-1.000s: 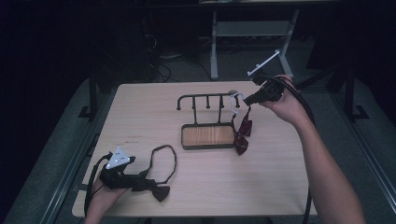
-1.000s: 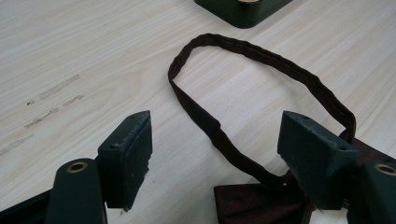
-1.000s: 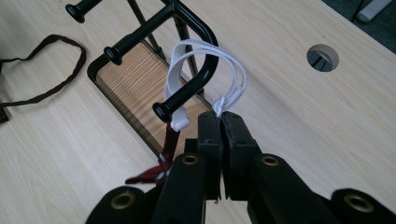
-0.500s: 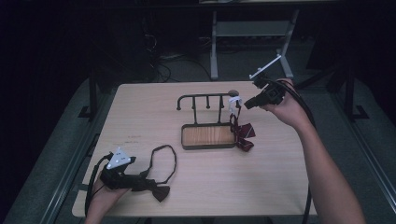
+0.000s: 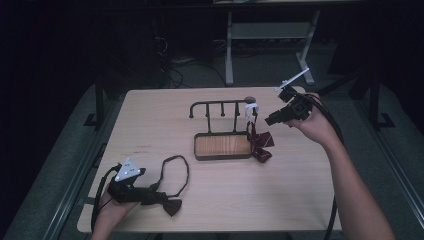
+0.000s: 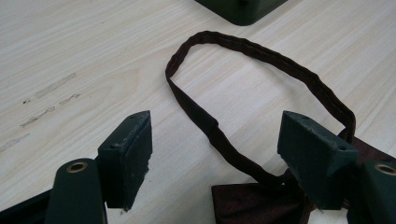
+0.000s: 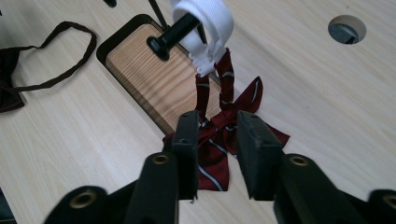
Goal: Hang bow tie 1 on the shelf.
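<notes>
Striped bow tie hung on rack; right fingers just opening, holding nothing.

High view: right gripper (image 5: 270,120) beside rack (image 5: 220,106), striped bow tie (image 5: 260,142) dangling by white band (image 5: 252,107) onto bench (image 5: 310,200). Left gripper view: left gripper (image 6: 215,154) fingers wide, dark bow tie (image 6: 261,200) and its strap between them, unpressed. Right gripper view: fingers (image 7: 187,149) part-open, apart from striped tie.

A round hole (image 5: 248,99) pierces the pale wooden table (image 5: 150,125); dark floor and metal stand legs (image 5: 230,45) lie beyond.
</notes>
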Action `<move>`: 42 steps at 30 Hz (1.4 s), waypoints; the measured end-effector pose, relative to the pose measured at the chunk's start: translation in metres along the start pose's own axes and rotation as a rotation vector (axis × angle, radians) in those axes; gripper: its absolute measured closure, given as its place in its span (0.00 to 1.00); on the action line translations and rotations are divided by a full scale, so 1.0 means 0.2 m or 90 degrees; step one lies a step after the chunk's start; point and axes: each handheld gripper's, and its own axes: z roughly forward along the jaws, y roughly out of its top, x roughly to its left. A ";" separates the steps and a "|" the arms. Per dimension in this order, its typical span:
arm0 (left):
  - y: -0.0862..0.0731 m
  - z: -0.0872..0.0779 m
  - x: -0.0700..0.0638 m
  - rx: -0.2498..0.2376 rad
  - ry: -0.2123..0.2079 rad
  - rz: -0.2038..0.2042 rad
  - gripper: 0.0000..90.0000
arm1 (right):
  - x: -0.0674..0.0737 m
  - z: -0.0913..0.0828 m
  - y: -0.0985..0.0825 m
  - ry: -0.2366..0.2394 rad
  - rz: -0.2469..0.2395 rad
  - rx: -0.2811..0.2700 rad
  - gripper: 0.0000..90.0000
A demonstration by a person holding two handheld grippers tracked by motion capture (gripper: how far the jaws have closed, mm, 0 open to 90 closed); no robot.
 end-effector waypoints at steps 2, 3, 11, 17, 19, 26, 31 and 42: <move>0.00 0.00 0.00 0.002 0.000 -0.001 0.30 | 0.00 0.01 -0.02 0.005 0.002 -0.003 0.73; 0.00 0.00 0.00 0.002 -0.001 -0.002 0.30 | 0.00 0.01 -0.03 0.002 0.000 -0.003 0.72; 0.00 0.00 0.00 0.000 -0.003 -0.003 0.30 | -0.01 0.04 -0.10 0.003 0.009 -0.005 0.65; 0.00 0.00 0.00 0.000 -0.002 -0.006 0.30 | -0.01 0.06 -0.13 0.010 0.015 -0.001 0.63; 0.00 0.00 0.00 -0.001 -0.002 -0.005 0.30 | -0.01 0.07 -0.13 0.008 0.014 0.001 0.63; -0.01 0.00 0.01 0.004 -0.003 -0.005 0.30 | -0.01 0.07 -0.15 0.009 0.016 0.000 0.61; -0.01 0.00 0.01 0.000 0.002 -0.009 0.30 | -0.02 0.07 -0.19 0.013 0.020 0.000 0.60; -0.01 0.00 0.02 0.004 -0.001 -0.010 0.30 | -0.03 0.08 -0.28 0.015 0.031 0.009 0.57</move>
